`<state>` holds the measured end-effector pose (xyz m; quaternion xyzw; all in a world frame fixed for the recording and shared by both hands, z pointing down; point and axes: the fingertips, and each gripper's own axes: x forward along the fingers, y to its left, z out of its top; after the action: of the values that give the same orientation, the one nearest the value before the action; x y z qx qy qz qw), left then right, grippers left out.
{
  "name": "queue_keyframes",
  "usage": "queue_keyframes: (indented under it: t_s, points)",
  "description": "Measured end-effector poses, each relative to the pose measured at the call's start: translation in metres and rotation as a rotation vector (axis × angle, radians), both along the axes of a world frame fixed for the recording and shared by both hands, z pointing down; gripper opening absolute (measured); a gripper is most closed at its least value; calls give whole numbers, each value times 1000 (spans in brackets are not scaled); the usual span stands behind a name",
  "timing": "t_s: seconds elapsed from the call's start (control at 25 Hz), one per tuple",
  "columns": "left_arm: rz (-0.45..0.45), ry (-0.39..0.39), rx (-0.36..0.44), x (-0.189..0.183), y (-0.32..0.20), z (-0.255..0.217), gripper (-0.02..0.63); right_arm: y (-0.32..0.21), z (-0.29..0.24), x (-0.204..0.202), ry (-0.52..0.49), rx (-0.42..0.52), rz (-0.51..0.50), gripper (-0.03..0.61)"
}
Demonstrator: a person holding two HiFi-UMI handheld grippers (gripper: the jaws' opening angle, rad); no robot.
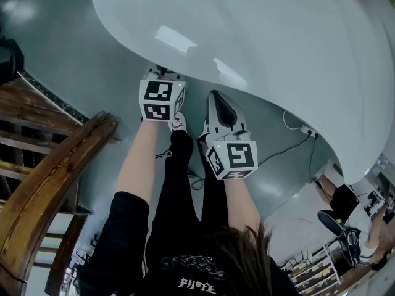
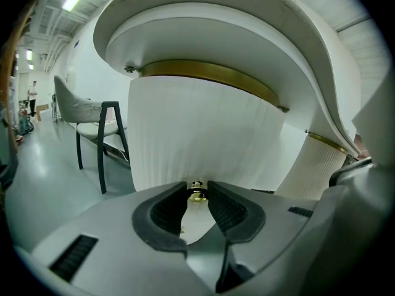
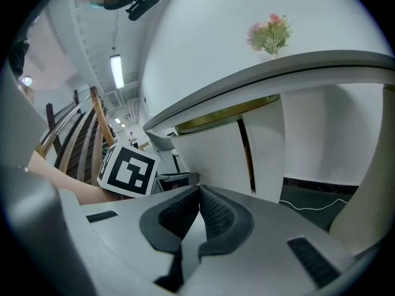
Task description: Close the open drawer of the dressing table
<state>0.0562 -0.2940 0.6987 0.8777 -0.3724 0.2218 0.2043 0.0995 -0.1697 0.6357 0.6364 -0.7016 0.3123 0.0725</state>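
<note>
From our left gripper (image 2: 197, 189), the knob (image 2: 197, 195) sits at twelve o'clock on the drawer (image 2: 203, 134); a chair (image 2: 79, 106) stands at ten.

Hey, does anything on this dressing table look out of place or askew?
Yes: the fluted white drawer stands out from the dressing table, with a dark gap beside it in the right gripper view. The left gripper has its jaws on the drawer's brass knob. Nothing looks spilled or damaged.
</note>
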Motion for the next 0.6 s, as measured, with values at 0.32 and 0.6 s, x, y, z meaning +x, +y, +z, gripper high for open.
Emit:
queue_keyframes:
  t_s: [0.32,0.6]
  points:
    - [-7,27,34,4,-10,3,120,-18,5,3,16,19,-36,26]
    - [0,36,55,8,-10,3,120,-27,7,12,20,25,-34,26]
